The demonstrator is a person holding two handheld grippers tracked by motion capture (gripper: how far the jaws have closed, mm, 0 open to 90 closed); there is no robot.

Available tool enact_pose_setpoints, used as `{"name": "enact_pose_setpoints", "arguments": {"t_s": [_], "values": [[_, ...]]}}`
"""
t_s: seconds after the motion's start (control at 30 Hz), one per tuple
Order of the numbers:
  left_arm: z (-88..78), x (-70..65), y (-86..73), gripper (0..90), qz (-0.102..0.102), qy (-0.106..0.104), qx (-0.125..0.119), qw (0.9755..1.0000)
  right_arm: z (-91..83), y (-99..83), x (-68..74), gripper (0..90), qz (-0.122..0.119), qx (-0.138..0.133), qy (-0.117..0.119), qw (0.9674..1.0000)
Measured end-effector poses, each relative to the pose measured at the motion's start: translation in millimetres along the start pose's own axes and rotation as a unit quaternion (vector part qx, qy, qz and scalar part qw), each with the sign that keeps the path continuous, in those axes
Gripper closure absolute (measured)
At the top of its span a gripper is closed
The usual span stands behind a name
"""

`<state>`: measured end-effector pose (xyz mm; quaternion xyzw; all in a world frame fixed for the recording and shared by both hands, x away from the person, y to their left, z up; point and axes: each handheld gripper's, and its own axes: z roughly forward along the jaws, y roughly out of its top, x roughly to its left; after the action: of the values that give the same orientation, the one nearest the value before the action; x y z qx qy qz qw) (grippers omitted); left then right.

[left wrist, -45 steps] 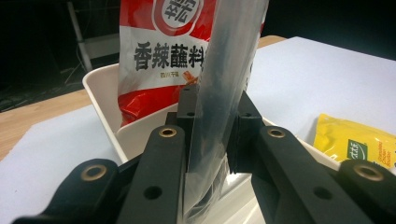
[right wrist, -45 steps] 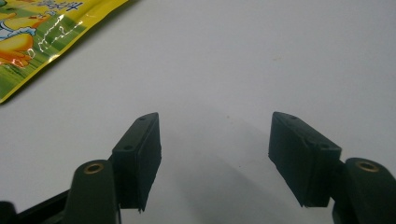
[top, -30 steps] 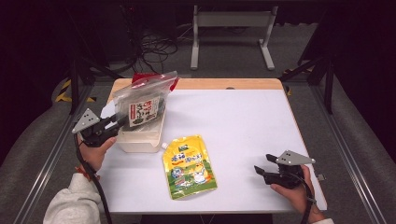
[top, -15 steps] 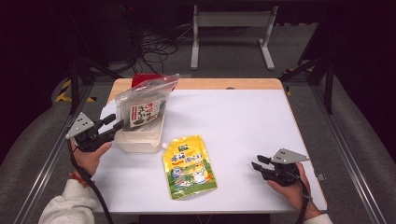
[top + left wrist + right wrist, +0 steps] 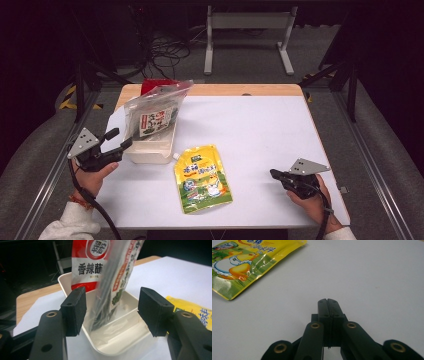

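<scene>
Now, from the high view, the left claw (image 5: 121, 141) has let go of the clear seaweed packet (image 5: 152, 116) and backed off toward the bench's left edge; its jaws have just been opening with nothing between them, so the placing looks finished. The packet stands in the white tub (image 5: 150, 152) near the far-left corner, long axis upright, top tilted toward the far edge. The left gripper view shows wide pads (image 5: 74, 311) facing the tub (image 5: 120, 340), with the packet (image 5: 117, 282) beside a red packet (image 5: 90, 262). The right gripper view shows the right claw (image 5: 328, 305) closed flat, empty, near the yellow pouch (image 5: 247, 262).
</scene>
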<state>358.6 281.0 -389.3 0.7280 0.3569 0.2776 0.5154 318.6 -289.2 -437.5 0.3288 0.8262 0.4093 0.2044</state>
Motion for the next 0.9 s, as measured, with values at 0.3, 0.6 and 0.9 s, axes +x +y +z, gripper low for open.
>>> {"name": "enact_pose_setpoints", "arguments": {"t_s": [0.3, 0.6, 0.9], "values": [[-6.4, -31.2, -2.8, 39.1, 0.012, -0.054, 0.017, 0.9983, 1.8, 3.2, 6.8, 90.0, -0.006, -0.003, 0.015, 0.9999], [2.5, -61.2, -12.2, 36.5, 0.03, -0.099, 0.061, 0.9928, 1.0, 7.3, 11.1, 90.0, 0.01, -0.021, 0.034, 0.9992], [23.5, -74.0, -24.7, 32.0, 0.039, -0.152, 0.121, 0.9803, 13.2, 25.9, 40.0, 90.0, -0.004, -0.032, 0.086, 0.9958]]}}
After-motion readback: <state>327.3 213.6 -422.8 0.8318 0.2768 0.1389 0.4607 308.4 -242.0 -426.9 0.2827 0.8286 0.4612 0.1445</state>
